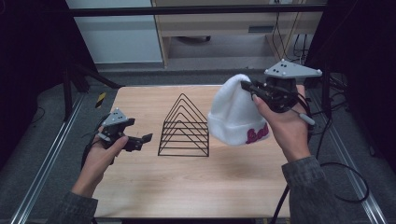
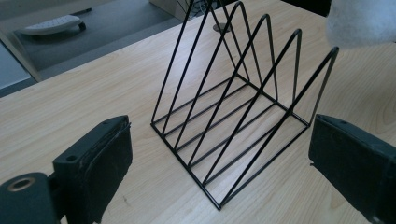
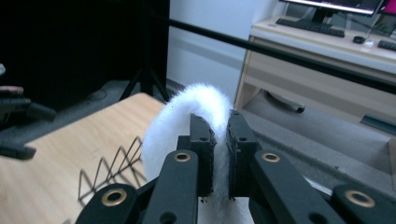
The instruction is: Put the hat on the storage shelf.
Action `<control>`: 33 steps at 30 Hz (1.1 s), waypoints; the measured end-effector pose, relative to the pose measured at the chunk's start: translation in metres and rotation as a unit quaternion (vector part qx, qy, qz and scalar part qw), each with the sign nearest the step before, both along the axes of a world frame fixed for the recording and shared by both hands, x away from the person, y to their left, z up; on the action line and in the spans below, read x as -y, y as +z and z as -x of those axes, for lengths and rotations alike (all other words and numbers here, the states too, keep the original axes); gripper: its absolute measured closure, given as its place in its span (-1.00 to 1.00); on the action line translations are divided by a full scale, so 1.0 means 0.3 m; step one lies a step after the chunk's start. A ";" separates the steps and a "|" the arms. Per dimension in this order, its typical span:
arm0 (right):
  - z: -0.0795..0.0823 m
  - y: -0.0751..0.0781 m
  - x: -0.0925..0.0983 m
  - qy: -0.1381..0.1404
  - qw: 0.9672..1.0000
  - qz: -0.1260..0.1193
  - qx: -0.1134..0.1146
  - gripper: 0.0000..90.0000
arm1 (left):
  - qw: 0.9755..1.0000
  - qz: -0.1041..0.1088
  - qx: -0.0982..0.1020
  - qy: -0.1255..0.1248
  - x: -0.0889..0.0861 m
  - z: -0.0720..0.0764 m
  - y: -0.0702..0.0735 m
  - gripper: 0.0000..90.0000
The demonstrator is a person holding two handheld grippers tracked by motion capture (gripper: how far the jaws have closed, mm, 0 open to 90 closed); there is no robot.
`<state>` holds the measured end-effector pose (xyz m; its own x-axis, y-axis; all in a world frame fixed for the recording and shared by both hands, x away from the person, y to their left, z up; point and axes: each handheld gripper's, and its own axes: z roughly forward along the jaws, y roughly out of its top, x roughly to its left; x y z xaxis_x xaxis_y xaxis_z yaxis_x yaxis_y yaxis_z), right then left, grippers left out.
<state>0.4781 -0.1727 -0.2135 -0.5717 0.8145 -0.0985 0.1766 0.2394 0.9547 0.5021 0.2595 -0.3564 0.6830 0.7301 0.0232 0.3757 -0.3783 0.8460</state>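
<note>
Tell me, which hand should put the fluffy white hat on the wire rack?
Probably the right. Its tongs already pinch the white hat, hanging just beside the wire rack. The left tongs are open with nothing between them.

Table (image 1: 187,186): light wood top, metal rails along both sides.
Cabinet (image 1: 224,28): pale wood, behind the table.
Keyboard (image 3: 310,25): dark, on a desk in the background.
Floor (image 1: 42,126): grey.
</note>
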 end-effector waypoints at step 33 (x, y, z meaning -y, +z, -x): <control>-0.158 0.125 -0.248 0.018 0.997 -0.056 0.048 0.86 | 0.998 -0.006 0.034 -0.053 0.108 -0.080 0.175 -0.73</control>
